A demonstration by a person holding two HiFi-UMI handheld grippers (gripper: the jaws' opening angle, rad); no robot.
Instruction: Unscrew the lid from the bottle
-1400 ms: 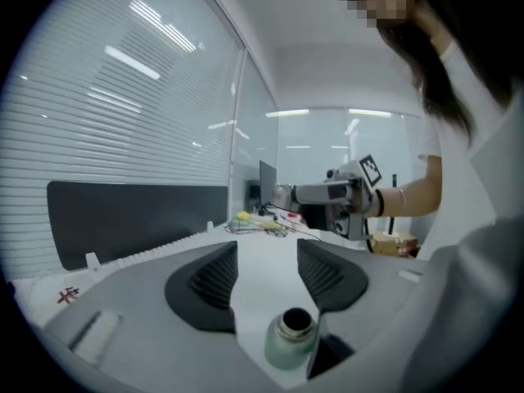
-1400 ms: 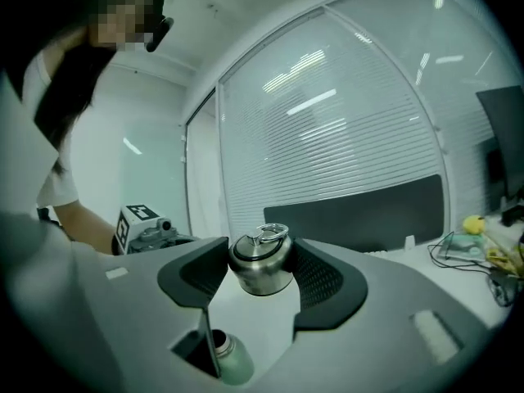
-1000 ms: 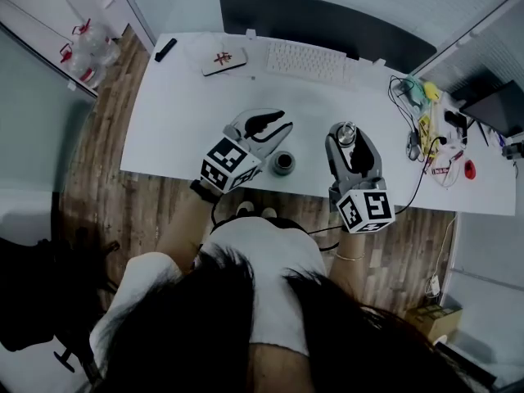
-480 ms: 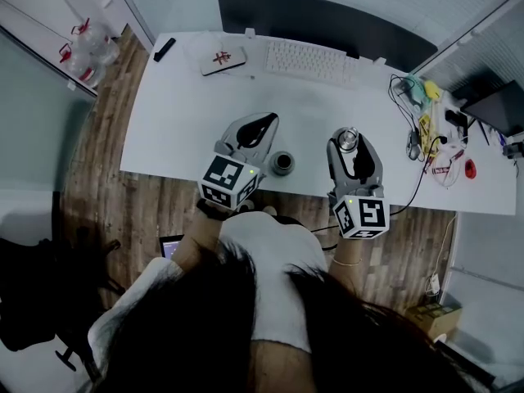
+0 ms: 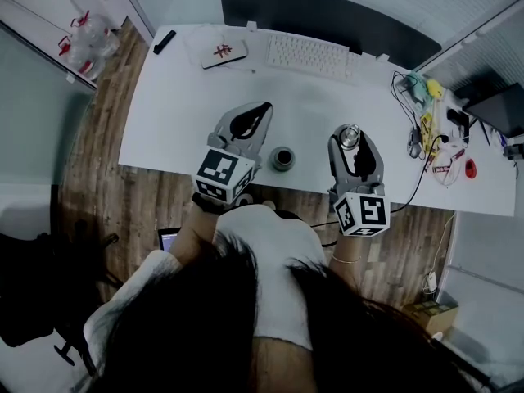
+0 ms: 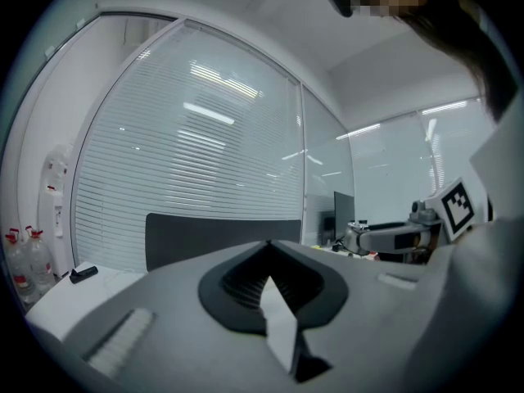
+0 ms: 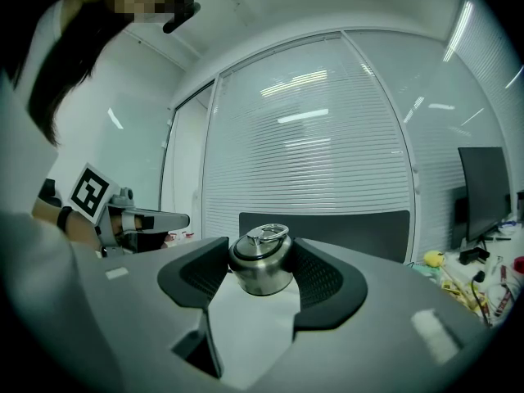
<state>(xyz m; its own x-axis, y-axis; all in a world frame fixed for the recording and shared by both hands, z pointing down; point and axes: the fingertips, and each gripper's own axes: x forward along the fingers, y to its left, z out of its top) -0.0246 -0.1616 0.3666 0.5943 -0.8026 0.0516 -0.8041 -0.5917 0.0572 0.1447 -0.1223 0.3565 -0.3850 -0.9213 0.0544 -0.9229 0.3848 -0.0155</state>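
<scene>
Right gripper view shows your right gripper (image 7: pixel 262 275) squeezing the steel bottle (image 7: pixel 260 262) to keep it steady. Your left gripper (image 5: pixel 263 108) is pinched closed on nothing. What looks like the lid (image 5: pixel 282 159) sits on the table (image 5: pixel 176 105) between them.

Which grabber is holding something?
The right gripper: its fingers pinch the ring-topped steel lid. The left gripper has its fingers shut on nothing.
</scene>
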